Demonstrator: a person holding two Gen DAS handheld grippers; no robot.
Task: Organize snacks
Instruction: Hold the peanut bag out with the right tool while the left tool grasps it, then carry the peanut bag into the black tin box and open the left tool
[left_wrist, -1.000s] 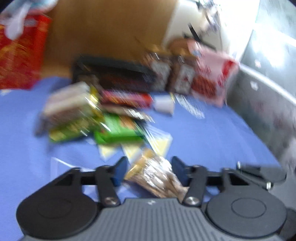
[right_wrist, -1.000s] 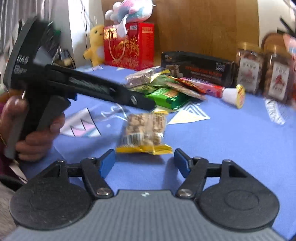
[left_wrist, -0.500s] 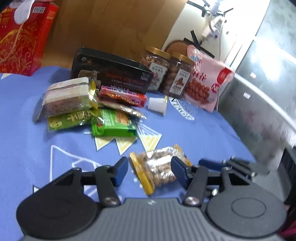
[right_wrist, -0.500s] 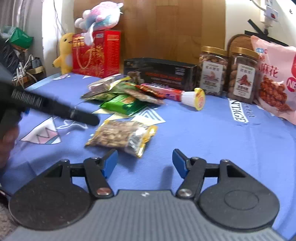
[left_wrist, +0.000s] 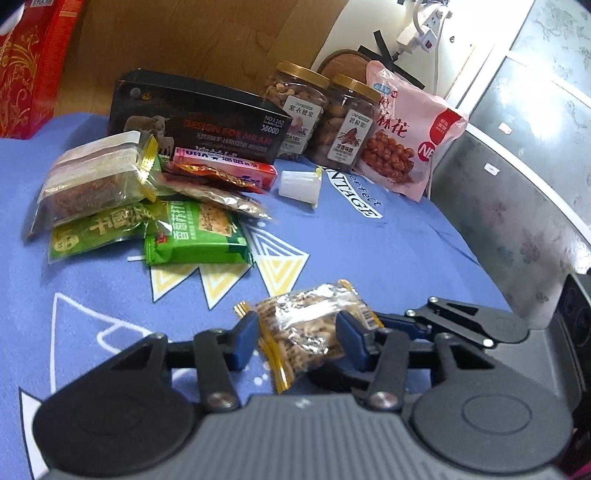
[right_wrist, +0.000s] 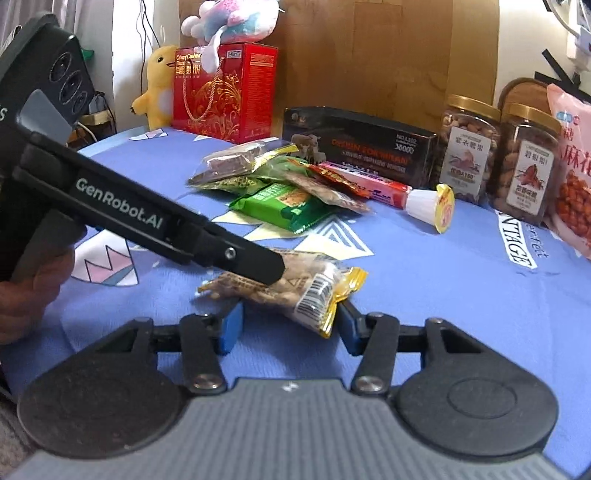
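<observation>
A clear nut packet with yellow ends (left_wrist: 310, 328) lies on the blue cloth between the fingers of my left gripper (left_wrist: 297, 338), whose jaws stand close on both its sides. The packet also shows in the right wrist view (right_wrist: 295, 286), with the left gripper's finger (right_wrist: 236, 254) over it. My right gripper (right_wrist: 286, 326) is open, its blue pads either side of the packet's near end. A pile of snack packets (left_wrist: 147, 206) lies further back on the left, also seen in the right wrist view (right_wrist: 280, 188).
A black box (left_wrist: 195, 118), two nut jars (left_wrist: 321, 114), a pink snack bag (left_wrist: 402, 133) and a white jelly cup (left_wrist: 299, 184) stand at the back. A red gift box (right_wrist: 225, 92) and plush toys (right_wrist: 159, 85) are far left. The cloth's right edge (left_wrist: 491, 280) is close.
Both grippers have moved in on the nut packet from opposite sides. The left jaws have narrowed around it, and the right gripper's pads now flank its near end.
</observation>
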